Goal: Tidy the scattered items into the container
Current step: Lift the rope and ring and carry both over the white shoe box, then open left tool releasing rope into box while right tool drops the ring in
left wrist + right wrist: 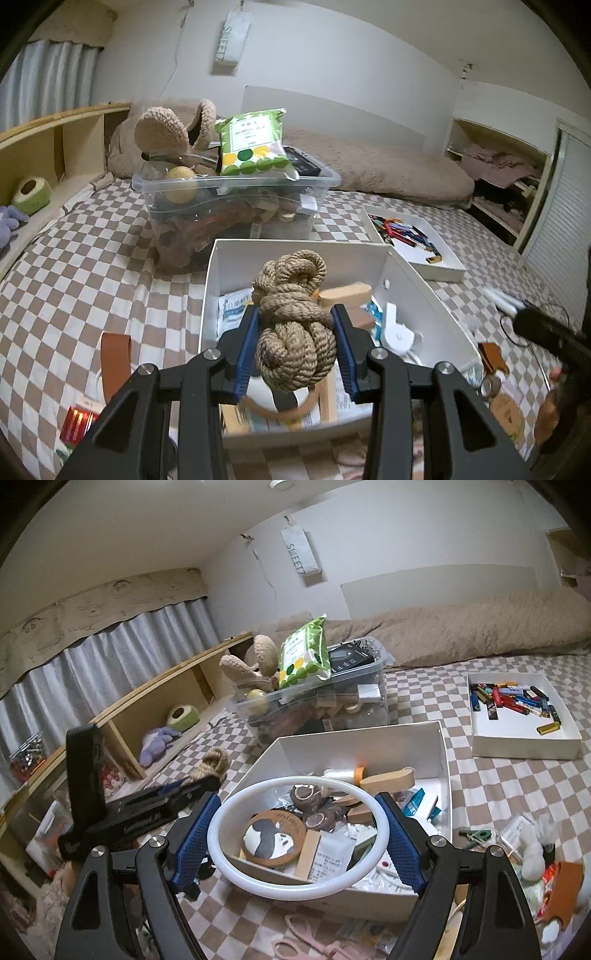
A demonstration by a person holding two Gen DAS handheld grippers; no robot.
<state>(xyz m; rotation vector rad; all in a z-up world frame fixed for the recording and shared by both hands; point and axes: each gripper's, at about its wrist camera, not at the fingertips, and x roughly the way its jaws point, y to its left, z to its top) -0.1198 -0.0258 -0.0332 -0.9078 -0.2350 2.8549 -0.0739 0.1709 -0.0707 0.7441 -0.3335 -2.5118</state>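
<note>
Bed (92,236): soft surface under a brown-and-cream checked cover, edges cut off by both views. Bolster (388,173): long, fuzzy, tan, lying against the wall, its right end hidden. Clear tub (236,206): transparent plastic, rounded corners, heaped above the rim; on top a glossy green packet (255,144) with white and yellow dots and a nubbly tan soft toy (162,129); lower contents blurred through the wall. White box (413,295): stiff card, open top, straight walls, in the middle of the bed before the tub, holding wooden blocks, printed papers, a round wooden coaster (275,836) with a black-and-white figure, and smaller pieces too jumbled to identify. Shallow tray (524,742): white card, to the right and apart, holding small coloured sticks of uncertain kind. Ring (295,838): smooth white hoop, glossy, clamped across its width between the ribbed blue pads of the right gripper (297,840), hanging over the near edge of the white box. Rope knot (291,321): thick twisted tan cord wound into a lumpy bundle, pinched between the blue pads of the left gripper (293,347), above the white box's near half; its lower end hides what lies beneath. Loose on the cover: a tan leather strap (114,354), a shiny red item (75,424) partly cut off, pink scissors (306,941) half hidden by the gripper frame.
</note>
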